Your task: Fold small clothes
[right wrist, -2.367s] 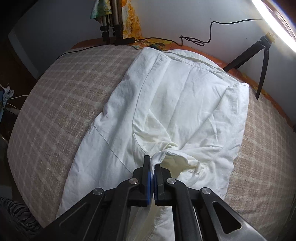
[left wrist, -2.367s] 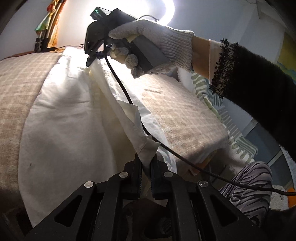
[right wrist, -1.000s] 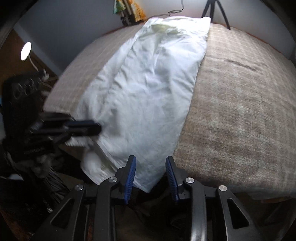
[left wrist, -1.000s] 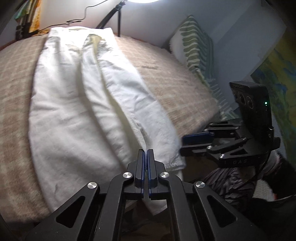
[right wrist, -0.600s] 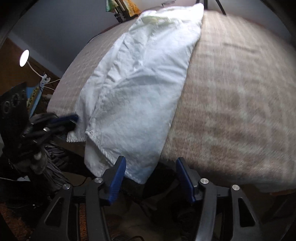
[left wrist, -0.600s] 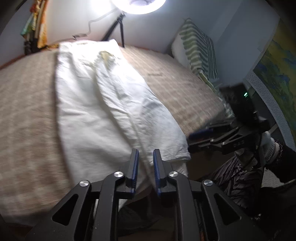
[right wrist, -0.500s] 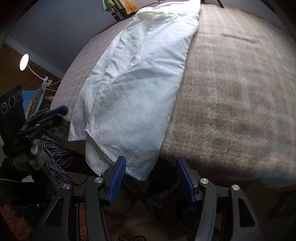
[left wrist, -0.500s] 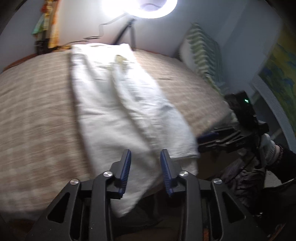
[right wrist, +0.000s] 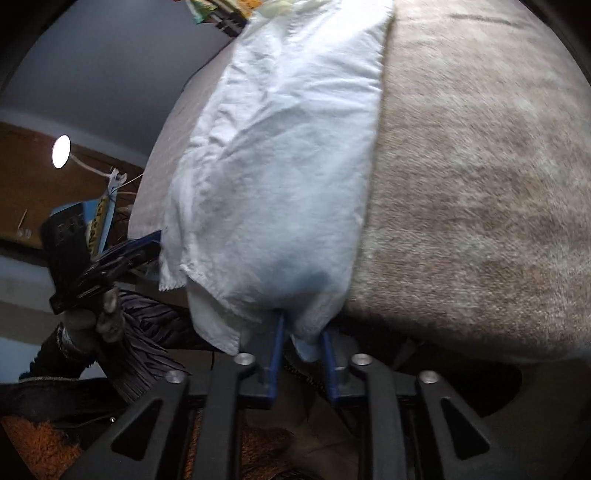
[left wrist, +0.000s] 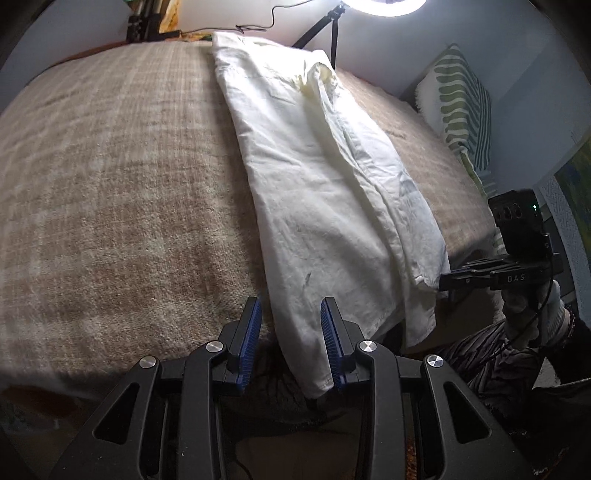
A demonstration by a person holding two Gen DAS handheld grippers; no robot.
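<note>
Beige checked blanket (left wrist: 110, 184) on bed; striped pillow (left wrist: 465, 99) beside ring light (left wrist: 384, 5).

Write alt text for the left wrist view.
A long, folded white cotton garment lies lengthwise on a beige checked blanket, its near hem hanging between the open blue pads of the left hand-held gripper. The right hand-held gripper reaches the hem's far corner.

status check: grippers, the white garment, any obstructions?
Left gripper open, hem between jaws. Right gripper closing around hem corner. Long folded white cotton garment overhangs beige plaid blanket. No obstruction seen.
</note>
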